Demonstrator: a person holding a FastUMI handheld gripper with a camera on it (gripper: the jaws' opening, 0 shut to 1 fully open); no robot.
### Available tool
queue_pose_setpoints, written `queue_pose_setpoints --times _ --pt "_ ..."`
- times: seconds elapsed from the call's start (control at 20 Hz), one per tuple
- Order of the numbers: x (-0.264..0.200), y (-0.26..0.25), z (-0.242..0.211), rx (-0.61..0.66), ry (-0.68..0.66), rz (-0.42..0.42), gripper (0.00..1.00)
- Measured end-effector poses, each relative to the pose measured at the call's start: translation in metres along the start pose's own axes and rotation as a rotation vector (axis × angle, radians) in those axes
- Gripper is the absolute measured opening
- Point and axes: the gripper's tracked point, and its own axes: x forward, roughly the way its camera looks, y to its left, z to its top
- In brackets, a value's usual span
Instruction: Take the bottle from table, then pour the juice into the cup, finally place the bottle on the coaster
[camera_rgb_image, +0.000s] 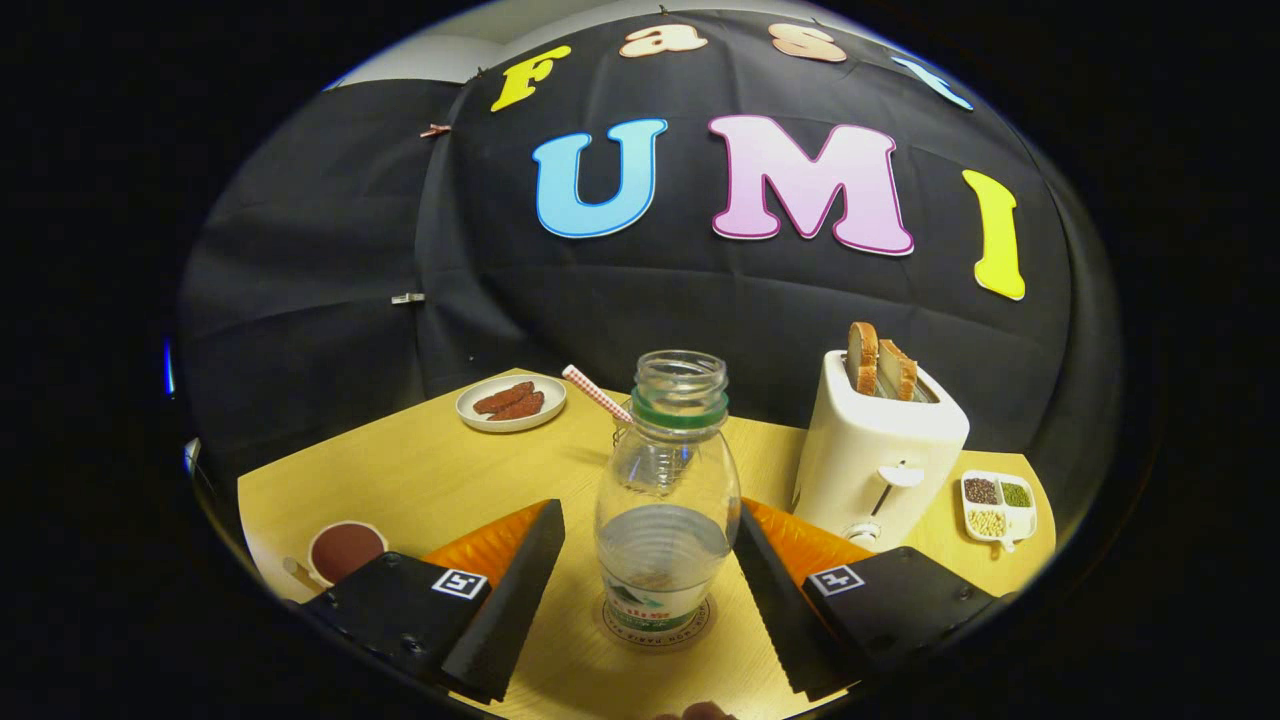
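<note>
Gripper view: looks forward over a pale wooden table toward the black cloth wall of the booth.
Gripper: its two fingers stand wide apart, one on each side of the bottle — neither one touches it.
Bottle: clear plastic, uncapped, with a green ring under the open neck; it stands upright between the fingers, a shallow layer of clear liquid low in its body.
Coaster: a round printed disc flat on the table; the bottle's base sits on it, so the bottle is already set down there.
Cup: clear glass, mostly hidden right behind the bottle; I cannot tell what is in it.
Straw: red-and-white checked, leaning out to the left past the bottle's neck.
Plate: small and white, beyond the fingers to the left near the wall, with two reddish-brown pieces on it.
Toaster: white, to the right of the bottle, two slices of toast upright in its slots.
Divided dish: white, right of the toaster — small heaps of dark, green and pale grains in its compartments.
Dark-filled cup: white, near the left finger, by the table's edge.
</note>
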Motion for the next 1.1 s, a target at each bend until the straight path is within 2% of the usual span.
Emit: queue_pose_setpoints --times 0.2,0.45,0.75,1.0,1.1 --pt "-0.026 0.002 0.012 -0.038 -0.012 0.004 1.00" --pt "-0.066 -0.004 0.063 -0.089 -0.105 -0.021 0.98" --pt "-0.136 -0.019 0.122 -0.128 -0.183 -0.107 0.98" --pt "-0.196 -0.028 0.148 -0.068 -0.205 -0.196 0.98" --pt "-0.219 -0.034 0.156 -0.089 -0.233 -0.244 0.98"
